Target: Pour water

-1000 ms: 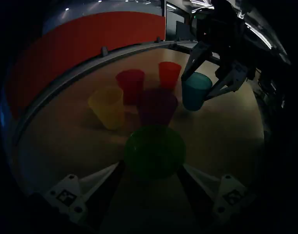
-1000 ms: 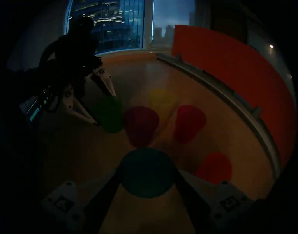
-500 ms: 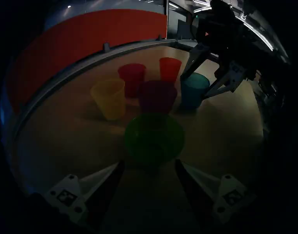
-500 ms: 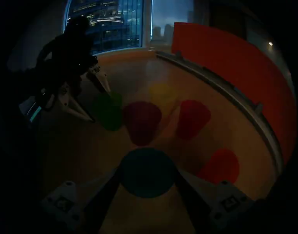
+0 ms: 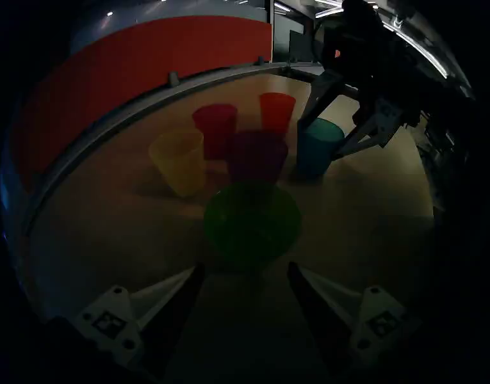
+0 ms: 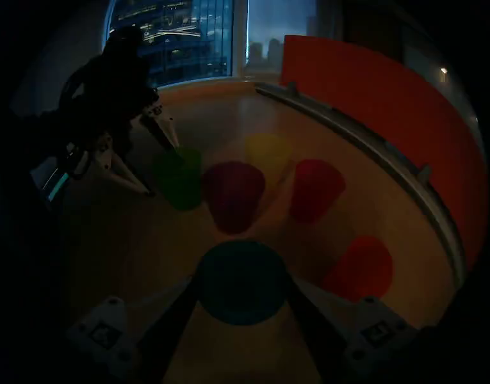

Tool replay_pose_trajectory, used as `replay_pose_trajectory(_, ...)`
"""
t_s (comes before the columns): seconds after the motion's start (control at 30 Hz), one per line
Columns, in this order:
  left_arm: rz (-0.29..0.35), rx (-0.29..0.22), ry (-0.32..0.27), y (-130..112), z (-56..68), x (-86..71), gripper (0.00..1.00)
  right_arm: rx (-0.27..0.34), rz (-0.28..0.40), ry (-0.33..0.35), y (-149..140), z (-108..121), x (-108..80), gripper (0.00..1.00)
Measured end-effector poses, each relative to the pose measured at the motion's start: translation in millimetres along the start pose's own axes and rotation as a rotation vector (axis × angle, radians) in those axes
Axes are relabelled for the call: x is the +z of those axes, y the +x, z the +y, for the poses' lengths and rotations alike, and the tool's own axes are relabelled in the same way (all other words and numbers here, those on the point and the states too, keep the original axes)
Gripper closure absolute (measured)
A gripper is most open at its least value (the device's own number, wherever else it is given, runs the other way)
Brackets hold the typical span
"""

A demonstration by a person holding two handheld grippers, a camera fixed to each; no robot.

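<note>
Squeezing a cup in each set of tongs here, and the room is really dim, so bear with me.

Left gripper view, going left to right: a smooth red panel (image 5: 136, 64) with a grey metal rail (image 5: 116, 121) curving along its foot, then the pale, matte wooden table (image 5: 104, 243). The cups on it are all tapered plastic with round rims, and a bit see-through. There's a yellow cup (image 5: 177, 160), a dark red cup (image 5: 214, 128) just behind it, a purple cup (image 5: 257, 157) in the middle and an orange cup (image 5: 277, 112) at the back.

My left gripper (image 5: 244, 265) is clamped on the green cup (image 5: 252, 221), with a white finger pressing each side. It sits upright with its mouth open to the camera, just in front of the purple one. I can't tell if its base touches the table.

Further right, my right gripper (image 5: 319, 144) grips the teal cup (image 5: 318, 146), which is upright beside the purple cup.

In the right gripper view, the left tongs are a dark shape at the left around the green cup, with a window (image 6: 174, 38) behind. The teal rim sits between my own fingers at bottom centre. It's too dark to tell whether any cup has water in it.
</note>
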State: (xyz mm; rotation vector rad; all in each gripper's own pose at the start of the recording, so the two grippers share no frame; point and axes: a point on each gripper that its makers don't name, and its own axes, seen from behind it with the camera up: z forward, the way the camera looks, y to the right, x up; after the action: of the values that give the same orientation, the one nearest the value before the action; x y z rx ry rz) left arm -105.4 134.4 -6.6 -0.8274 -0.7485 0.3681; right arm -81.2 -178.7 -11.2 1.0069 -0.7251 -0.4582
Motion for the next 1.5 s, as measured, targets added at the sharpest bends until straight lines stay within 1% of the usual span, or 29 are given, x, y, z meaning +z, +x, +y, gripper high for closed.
replay_pose_trajectory(0.27,0.008,-0.001,0.004,4,-0.9,-1.6,0.07,0.014,0.007,-0.004,0,1,-1.3,0.02)
replay_pose_trajectory(0.37,0.011,-0.006,0.004,4,-0.7,-2.1,0.06,0.025,0.009,0.005,1,-2,-2.7,0.02)
replay_pose_trajectory(0.6,0.012,-0.01,0.011,1,-1.1,-5.8,0.06,0.049,0.009,0.007,-2,-4,-7.0,0.01)
replay_pose_trajectory(0.9,0.017,-0.026,0.032,-4,-3.5,-13.2,0.06,0.052,-0.002,-0.025,-18,-2,-15.8,0.01)
replay_pose_trajectory(1.17,0.035,-0.048,0.05,-6,-4.6,-22.6,0.05,0.068,-0.01,-0.063,-38,2,-30.3,0.01)
replay_pose_trajectory(1.37,0.051,-0.067,0.067,-5,-7.0,-29.1,0.05,0.081,0.004,-0.091,-44,2,-40.7,0.01)
replay_pose_trajectory(1.5,0.067,-0.089,0.078,-4,-8.2,-32.9,0.05,0.087,0.03,-0.113,-44,1,-45.4,0.01)
